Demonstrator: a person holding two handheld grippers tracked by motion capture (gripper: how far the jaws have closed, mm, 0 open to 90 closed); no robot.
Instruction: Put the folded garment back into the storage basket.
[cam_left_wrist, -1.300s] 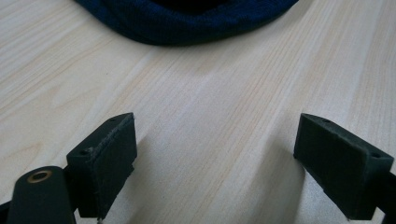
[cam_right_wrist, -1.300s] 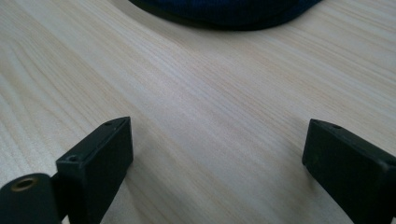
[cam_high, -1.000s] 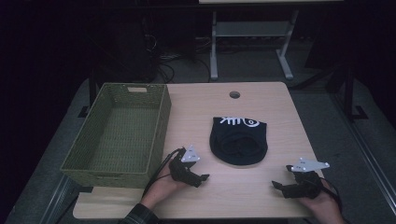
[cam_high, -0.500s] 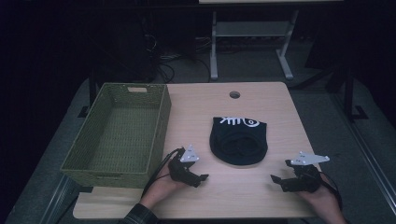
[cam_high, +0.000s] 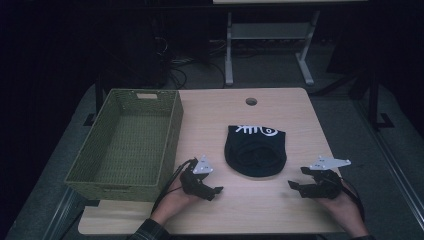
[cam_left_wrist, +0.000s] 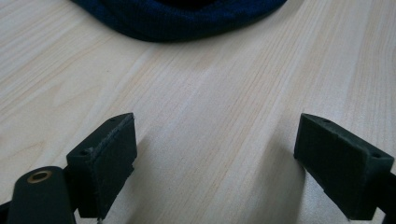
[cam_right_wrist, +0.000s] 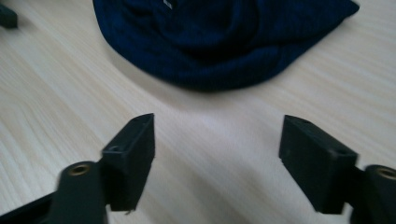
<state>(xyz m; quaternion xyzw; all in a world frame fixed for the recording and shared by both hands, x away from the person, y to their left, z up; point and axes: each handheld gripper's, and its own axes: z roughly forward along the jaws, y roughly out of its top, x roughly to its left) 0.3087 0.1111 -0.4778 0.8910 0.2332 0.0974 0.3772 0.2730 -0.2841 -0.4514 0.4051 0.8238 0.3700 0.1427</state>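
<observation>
Resting on the wooden counter, the dark knit cap lies flat near the middle, its white printed emblem turned toward the far edge. Both claws flank it from the near side — an arrangement that suggests a two-sided approach to soft fabric, which one claw alone would likely bunch or drag.

The left claw sits low beside the woven basket, jaws wide apart with bare wood between them; in the left gripper view the cap's rounded hem lies just ahead of the pads.

The right claw faces the cap from the opposite side. Its jaws have just been closing, yet a clear gap remains and nothing sits between them; the right gripper view shows the cap ahead, apart from the pads.

The basket stands empty at the left, open side up — probably the intended destination, placed within reach of the left hand.
</observation>
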